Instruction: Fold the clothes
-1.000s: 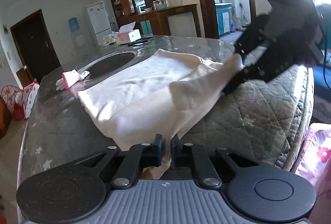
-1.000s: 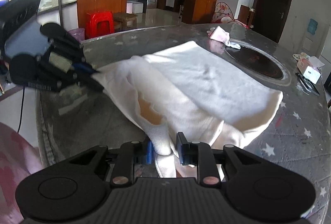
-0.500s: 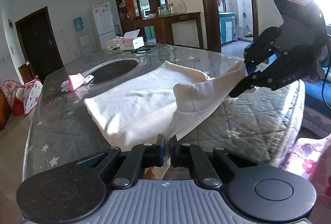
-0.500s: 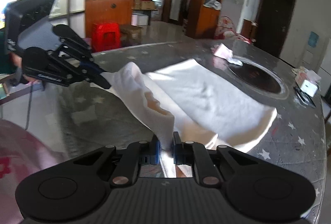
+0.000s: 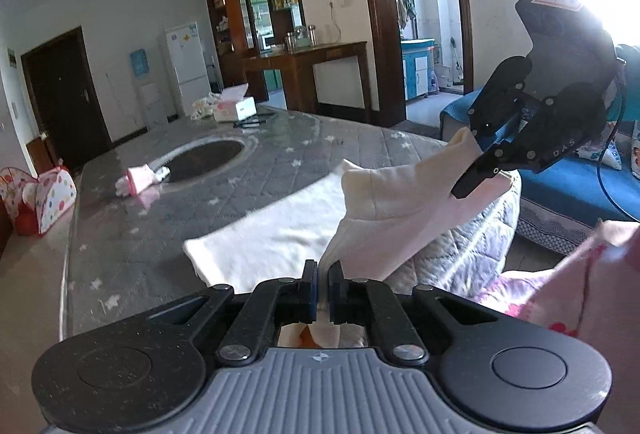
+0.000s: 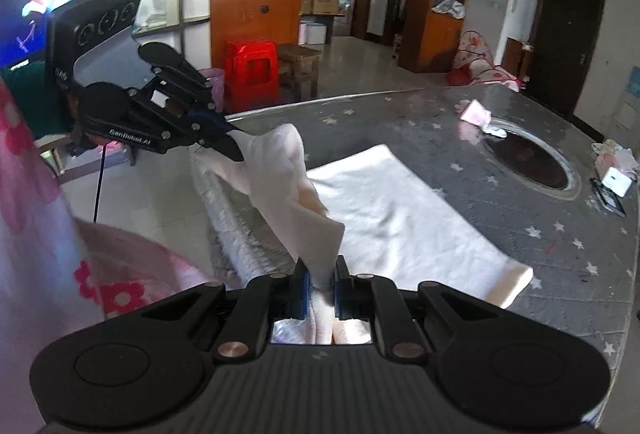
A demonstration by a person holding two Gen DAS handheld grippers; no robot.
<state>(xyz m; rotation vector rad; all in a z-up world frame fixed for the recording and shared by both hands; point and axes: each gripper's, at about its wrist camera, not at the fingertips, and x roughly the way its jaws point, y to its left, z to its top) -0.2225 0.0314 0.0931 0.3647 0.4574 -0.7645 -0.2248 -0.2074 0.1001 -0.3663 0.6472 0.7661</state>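
Note:
A cream-white garment (image 5: pixel 280 238) lies on the grey quilted table, its near edge lifted off the surface. My left gripper (image 5: pixel 323 274) is shut on one corner of that edge, and the cloth runs up from it to my right gripper (image 5: pixel 466 175), seen at the upper right, shut on the other corner. In the right wrist view the garment (image 6: pixel 392 201) spreads flat behind a raised fold. My right gripper (image 6: pixel 322 276) pinches the cloth at the bottom, while the left gripper (image 6: pixel 236 149) holds the far corner at the left.
A small pink cloth (image 5: pixel 138 179) lies beside a dark round inset (image 5: pixel 204 159) in the table (image 5: pixel 120 258). A tissue box (image 5: pixel 236 107) stands at the far end. A pink flowered sleeve (image 6: pixel 48 218) is at the near edge. A blue sofa (image 5: pixel 568 189) stands on the right.
Both grippers have risen with the garment's near edge, pulling it up off the table. The right gripper's jaws have shut onto the cloth.

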